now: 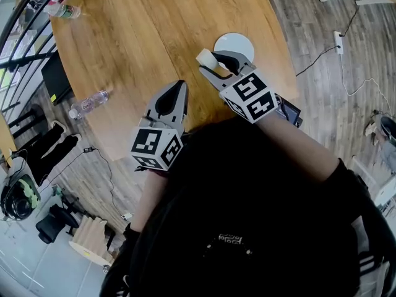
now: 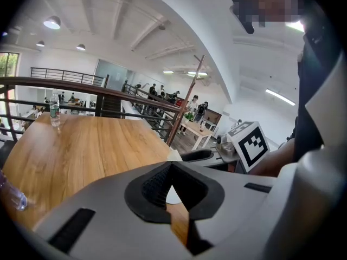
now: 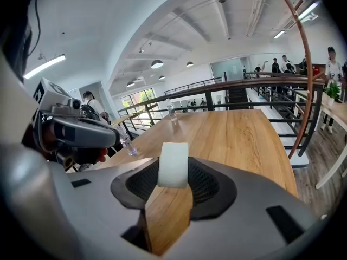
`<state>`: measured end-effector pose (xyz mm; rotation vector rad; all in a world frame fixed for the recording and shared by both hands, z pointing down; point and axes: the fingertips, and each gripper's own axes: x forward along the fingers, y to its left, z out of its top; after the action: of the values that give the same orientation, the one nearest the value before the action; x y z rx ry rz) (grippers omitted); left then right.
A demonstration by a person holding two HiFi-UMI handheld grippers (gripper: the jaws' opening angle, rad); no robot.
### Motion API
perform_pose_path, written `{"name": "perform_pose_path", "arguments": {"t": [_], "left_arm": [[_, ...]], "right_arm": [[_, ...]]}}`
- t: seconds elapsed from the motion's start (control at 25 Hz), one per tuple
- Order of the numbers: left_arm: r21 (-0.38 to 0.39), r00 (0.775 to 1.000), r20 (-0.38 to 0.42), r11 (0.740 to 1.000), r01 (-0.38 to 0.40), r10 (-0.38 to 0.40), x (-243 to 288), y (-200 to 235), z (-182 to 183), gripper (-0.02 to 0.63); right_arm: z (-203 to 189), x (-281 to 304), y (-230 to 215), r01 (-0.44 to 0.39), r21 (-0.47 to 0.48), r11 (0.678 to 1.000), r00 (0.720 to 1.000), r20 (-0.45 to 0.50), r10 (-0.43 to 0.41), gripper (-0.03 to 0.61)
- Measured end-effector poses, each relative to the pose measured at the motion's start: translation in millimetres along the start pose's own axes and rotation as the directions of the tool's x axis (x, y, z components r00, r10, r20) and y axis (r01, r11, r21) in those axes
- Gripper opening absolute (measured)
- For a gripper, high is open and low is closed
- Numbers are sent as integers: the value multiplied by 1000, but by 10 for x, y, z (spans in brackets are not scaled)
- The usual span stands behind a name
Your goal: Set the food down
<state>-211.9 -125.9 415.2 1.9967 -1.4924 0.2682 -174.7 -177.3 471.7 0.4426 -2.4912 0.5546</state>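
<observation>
A white, rounded piece of food [image 3: 173, 165] sits clamped between the jaws of my right gripper [image 3: 173, 172]. In the head view that food [image 1: 205, 57] hangs over the wooden table [image 1: 142, 23], just left of a round white plate [image 1: 235, 44], with the right gripper [image 1: 210, 62] shut on it. My left gripper [image 1: 179, 85] hovers over the table's near edge, to the left of the right one. Its jaws meet at the tips with nothing between them [image 2: 171, 166]. A sliver of the plate [image 2: 172, 195] shows through the gap below the tips.
A clear plastic bottle [image 1: 90, 103] lies near the table's left edge, and another [image 1: 62, 10] is at the far left end. A black railing [image 1: 25, 17] runs along the left side. Cables and a power strip [image 1: 338, 41] lie on the floor at right.
</observation>
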Motion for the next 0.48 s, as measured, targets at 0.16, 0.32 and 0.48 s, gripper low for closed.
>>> {"name": "perform_pose_path", "arguments": {"t": [0.16, 0.32, 0.48], "left_arm": [[-10, 1000, -12, 1000, 8, -8, 35, 41, -42, 3], [-11, 999, -23, 1000, 28, -28, 103, 4, -77, 3], [-11, 999, -44, 1000, 28, -28, 128, 66, -132, 3]], "right_arm": [[-69, 56, -50, 18, 3, 1000, 1000, -18, -18, 175], [-198, 61, -147, 41, 22, 999, 998, -43, -40, 175], [-276, 136, -226, 51, 47, 998, 997, -58, -48, 175]]}}
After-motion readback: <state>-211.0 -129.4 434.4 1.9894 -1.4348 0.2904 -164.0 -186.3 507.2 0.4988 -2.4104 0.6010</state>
